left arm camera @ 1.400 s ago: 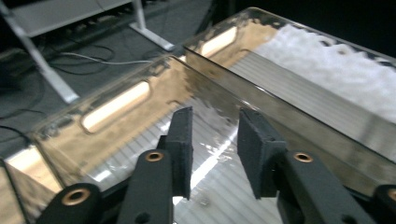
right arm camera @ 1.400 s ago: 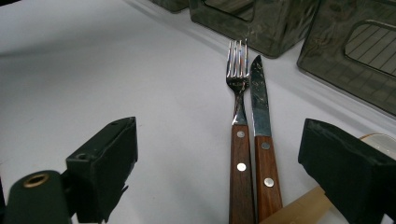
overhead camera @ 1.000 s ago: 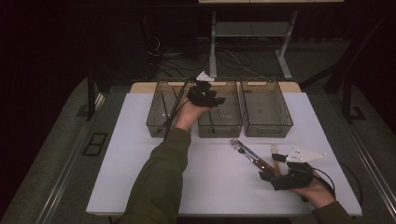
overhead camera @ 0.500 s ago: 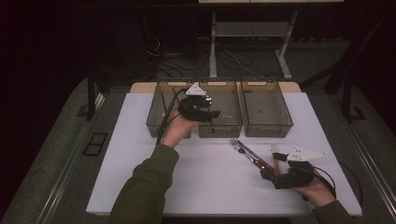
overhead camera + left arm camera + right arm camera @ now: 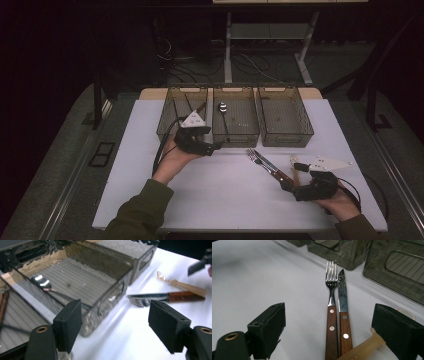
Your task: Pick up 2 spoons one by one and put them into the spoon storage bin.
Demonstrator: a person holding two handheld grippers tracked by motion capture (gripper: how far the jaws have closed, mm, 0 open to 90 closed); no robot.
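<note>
Three smoky translucent bins (image 5: 235, 117) stand in a row at the far edge of the white table (image 5: 150, 200), and we note a metal spoon (image 5: 222, 107) lying in the middle bin (image 5: 82, 277) and dark-handled pieces in the left bin (image 5: 182, 112). We find the left gripper (image 5: 212, 146) just in front of the middle bin, low over the table; its jaws have just been opening, they stand apart and nothing is between them. We see the right gripper (image 5: 292, 175) near the right front of the table, jaws spread with no pad pressing on anything. Between those jaws run the handles of a wood-handled fork (image 5: 331, 315) and a wood-handled knife (image 5: 344, 320), lying side by side and touching, tips pointing toward the bins. A pale plastic spoon (image 5: 364, 347) lies across the knife handle's near end beside the right jaw; raised lettering on its handle is too small for us to read. We read no other labels. Nothing stands between the left gripper and the cutlery on the table. Beyond the table we note a dark room, grey floor, a desk frame and loose cables.
</note>
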